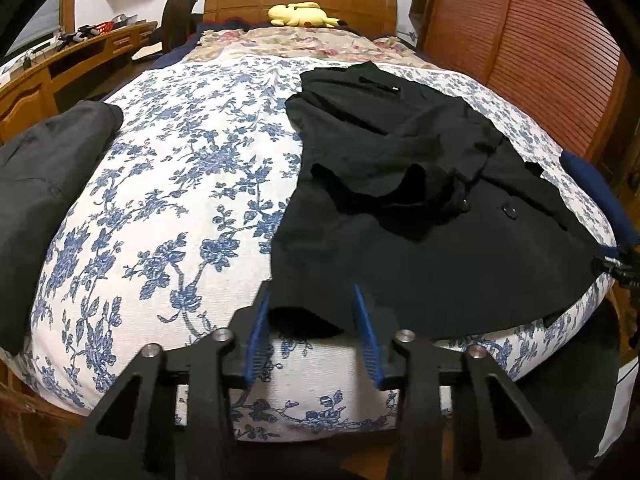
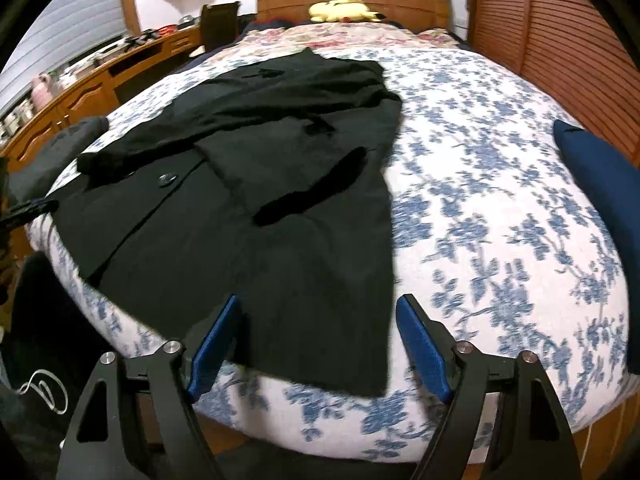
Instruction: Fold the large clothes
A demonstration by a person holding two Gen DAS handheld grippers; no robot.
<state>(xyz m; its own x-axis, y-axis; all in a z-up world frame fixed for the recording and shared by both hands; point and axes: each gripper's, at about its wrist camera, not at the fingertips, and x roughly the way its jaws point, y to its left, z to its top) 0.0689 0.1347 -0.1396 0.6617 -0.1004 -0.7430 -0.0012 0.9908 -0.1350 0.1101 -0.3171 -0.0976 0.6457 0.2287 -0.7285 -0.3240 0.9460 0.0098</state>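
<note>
A large black coat (image 1: pixel 420 208) lies lengthwise on the bed, sleeves folded across its body, a button (image 1: pixel 510 211) showing. It also shows in the right wrist view (image 2: pixel 288 200). My left gripper (image 1: pixel 312 300) is open at the coat's near left hem corner, its blue fingers (image 1: pixel 258 328) on either side of the corner. My right gripper (image 2: pixel 318 316) is open at the coat's near right hem, the cloth lying between its blue fingers (image 2: pixel 424 344). Neither grips the fabric. The right gripper's tip (image 1: pixel 620 266) shows at the coat's right edge.
The bed has a blue-flowered white cover (image 1: pixel 180 200). A folded dark grey garment (image 1: pixel 44 184) lies at its left edge, a dark blue cushion (image 2: pixel 600 200) at its right. A yellow plush (image 1: pixel 304 14) sits by the wooden headboard. A wooden desk (image 1: pixel 60 68) stands left, a slatted wardrobe (image 1: pixel 540 48) right.
</note>
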